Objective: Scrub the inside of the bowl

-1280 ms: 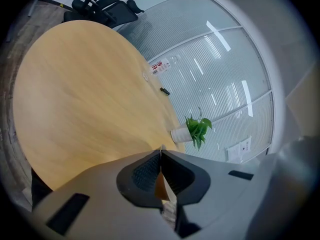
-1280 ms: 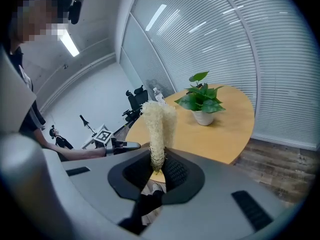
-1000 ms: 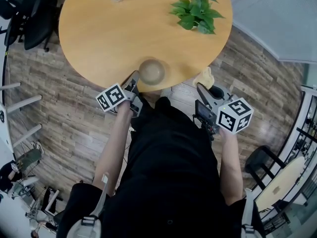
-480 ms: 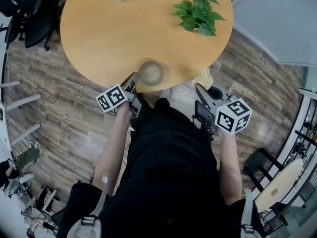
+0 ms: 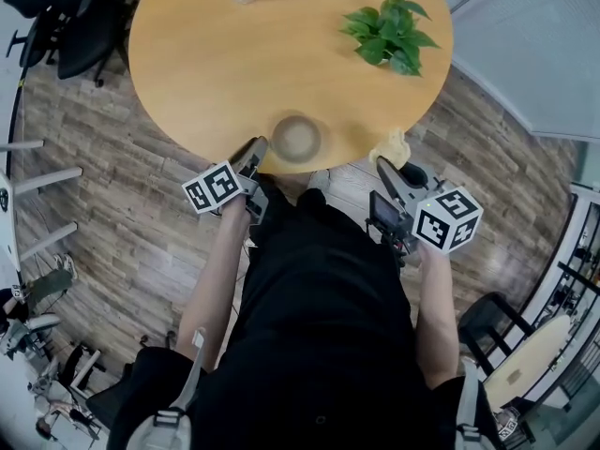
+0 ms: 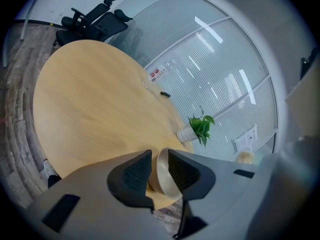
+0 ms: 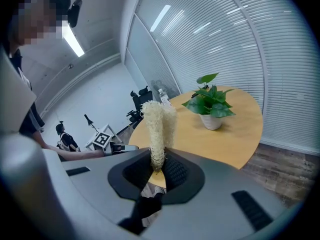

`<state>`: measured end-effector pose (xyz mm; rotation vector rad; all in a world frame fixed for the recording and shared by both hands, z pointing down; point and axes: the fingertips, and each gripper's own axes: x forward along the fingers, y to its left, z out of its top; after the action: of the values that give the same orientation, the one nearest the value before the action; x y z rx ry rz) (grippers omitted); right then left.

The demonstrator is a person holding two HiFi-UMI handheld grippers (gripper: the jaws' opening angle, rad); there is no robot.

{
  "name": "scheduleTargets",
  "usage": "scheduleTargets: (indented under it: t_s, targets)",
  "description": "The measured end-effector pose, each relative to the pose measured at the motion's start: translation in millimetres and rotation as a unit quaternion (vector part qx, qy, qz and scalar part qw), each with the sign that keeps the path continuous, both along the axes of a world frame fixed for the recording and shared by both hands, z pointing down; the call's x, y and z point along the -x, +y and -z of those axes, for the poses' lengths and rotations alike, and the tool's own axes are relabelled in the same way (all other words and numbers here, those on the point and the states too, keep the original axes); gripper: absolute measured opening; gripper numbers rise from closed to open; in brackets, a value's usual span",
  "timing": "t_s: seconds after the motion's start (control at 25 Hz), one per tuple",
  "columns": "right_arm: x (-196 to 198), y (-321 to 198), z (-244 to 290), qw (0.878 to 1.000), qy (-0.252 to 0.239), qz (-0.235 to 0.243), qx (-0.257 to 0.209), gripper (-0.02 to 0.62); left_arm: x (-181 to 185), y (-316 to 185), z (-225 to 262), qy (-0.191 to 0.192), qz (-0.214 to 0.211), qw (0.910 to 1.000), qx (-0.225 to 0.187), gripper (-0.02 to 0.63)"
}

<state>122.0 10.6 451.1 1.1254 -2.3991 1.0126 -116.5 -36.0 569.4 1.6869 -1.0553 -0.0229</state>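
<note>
Bowl [image 5: 297, 139] at table [image 5: 216, 73] edge; left gripper [image 5: 256, 148], jaws just opening, straddles its rim.

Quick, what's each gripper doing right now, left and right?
Left gripper: open; its jaws have just been opening, with the bowl rim between them, unclamped.
Right gripper: closed on the loofah scrubber.

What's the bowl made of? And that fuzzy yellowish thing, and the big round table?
The bowl looks like matte beige ceramic or plastic: smooth, thin-walled, not shiny. I can't tell which. The scrubber looks like dried loofah, with pale, coarse, tangled fibres. The table looks like light wood or a wood-look laminate, smooth with a soft sheen.
</note>
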Motion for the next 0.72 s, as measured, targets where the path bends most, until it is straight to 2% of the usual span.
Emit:
scheduleTargets:
  t_s: [0.24, 0.4, 0.72]
  targets:
    - [11.2, -11.2, 10.4, 0.999, -0.023, 0.027, -0.017, 0.041, 7.8, -1.9, 42.2, -0.073, -0.037, 0.9939, -0.074, 0.104]
    - [21.3, -21.1, 18.5, 0.998, -0.035, 0.048, -0.037, 0.041, 7.6, -3.3, 73.2, -0.102, -0.054, 0.9867, -0.114, 0.104]
    - [56.5, -31.3, 40.6, 0.988, -0.052, 0.109, -0.095, 0.041, 7.7, -3.1, 128.7, -0.154, -0.081, 0.9666, -0.188, 0.101]
